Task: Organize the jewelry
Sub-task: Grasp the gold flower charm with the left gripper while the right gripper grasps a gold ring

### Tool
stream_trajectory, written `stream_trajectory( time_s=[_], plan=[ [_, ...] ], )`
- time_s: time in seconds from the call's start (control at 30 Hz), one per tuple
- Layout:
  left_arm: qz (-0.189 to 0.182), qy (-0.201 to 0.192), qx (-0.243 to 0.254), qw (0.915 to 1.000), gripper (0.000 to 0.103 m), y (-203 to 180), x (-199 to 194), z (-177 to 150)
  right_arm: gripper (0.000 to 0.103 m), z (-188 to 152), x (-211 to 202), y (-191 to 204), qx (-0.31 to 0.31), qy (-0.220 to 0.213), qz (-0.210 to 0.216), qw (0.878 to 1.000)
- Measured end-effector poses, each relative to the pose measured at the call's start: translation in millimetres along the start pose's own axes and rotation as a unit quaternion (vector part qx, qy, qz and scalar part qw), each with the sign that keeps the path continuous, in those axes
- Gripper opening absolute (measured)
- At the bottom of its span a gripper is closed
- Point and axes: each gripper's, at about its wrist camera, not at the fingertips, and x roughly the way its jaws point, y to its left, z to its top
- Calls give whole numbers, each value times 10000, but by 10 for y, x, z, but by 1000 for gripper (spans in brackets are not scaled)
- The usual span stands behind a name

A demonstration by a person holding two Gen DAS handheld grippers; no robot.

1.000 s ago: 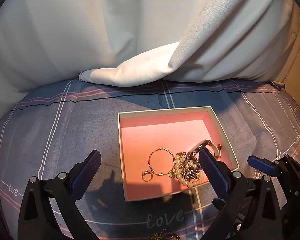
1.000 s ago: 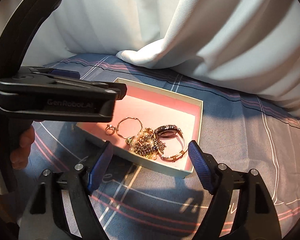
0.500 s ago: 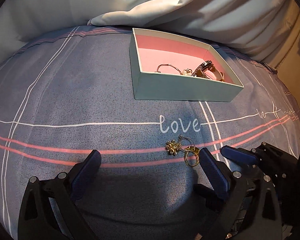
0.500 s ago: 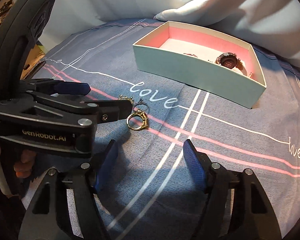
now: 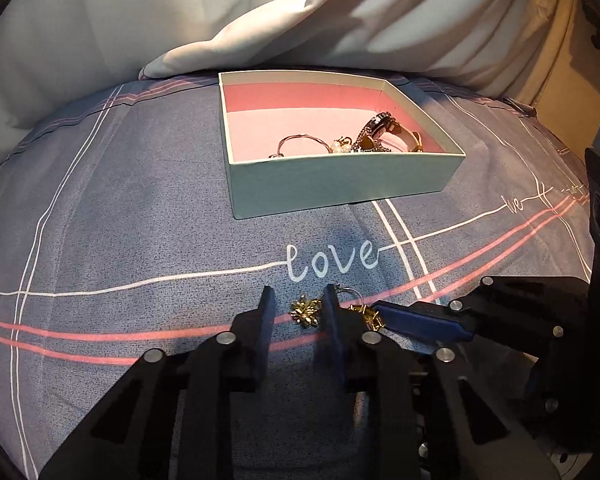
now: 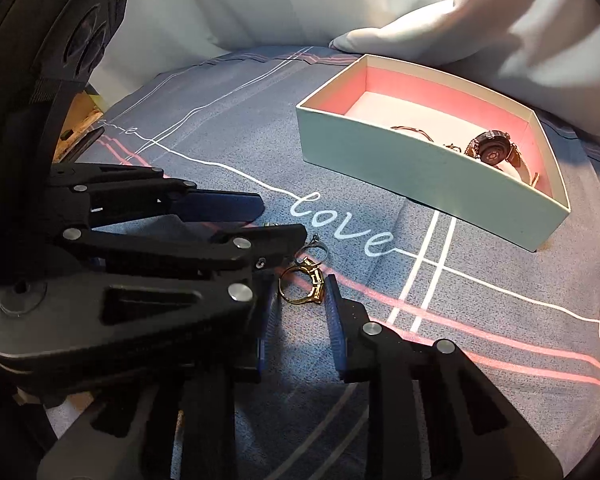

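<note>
A mint box (image 5: 340, 184) with a pink inside holds a watch (image 5: 382, 126), a hoop and beaded pieces; it also shows in the right wrist view (image 6: 432, 176). A gold flower brooch (image 5: 306, 311) lies on the cloth between the narrowed fingers of my left gripper (image 5: 296, 306), which are not closed on it. A gold ring (image 6: 302, 284) and a thin silver ring (image 6: 314, 250) lie beside it. My right gripper (image 6: 298, 304) sits low with its fingers on either side of the gold ring, a gap still showing. Both grippers sit close together.
The blue-grey bedsheet (image 5: 120, 208) has white and pink lines and the word "love" (image 5: 332, 260). A white quilt (image 5: 260, 20) is heaped behind the box. A wooden edge (image 6: 80, 120) shows at the left of the right wrist view.
Both grippers have pulled back from over the box, dropped low to the sheet, and narrowed their jaws around the loose pieces near "love".
</note>
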Motion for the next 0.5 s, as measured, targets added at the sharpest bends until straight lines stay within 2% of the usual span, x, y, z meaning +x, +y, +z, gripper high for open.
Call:
stream_trajectory(
  time_s=[0.23,0.5],
  plan=[
    [-104,-155,-103,9998,16,16,-110,-6,24,-54,-137,-19,96,-119,-95,9998],
    [-170,-77,-340,9992,16,2,-145,62,24,-110,-304,-78,251,-319,-154,9991]
  ],
)
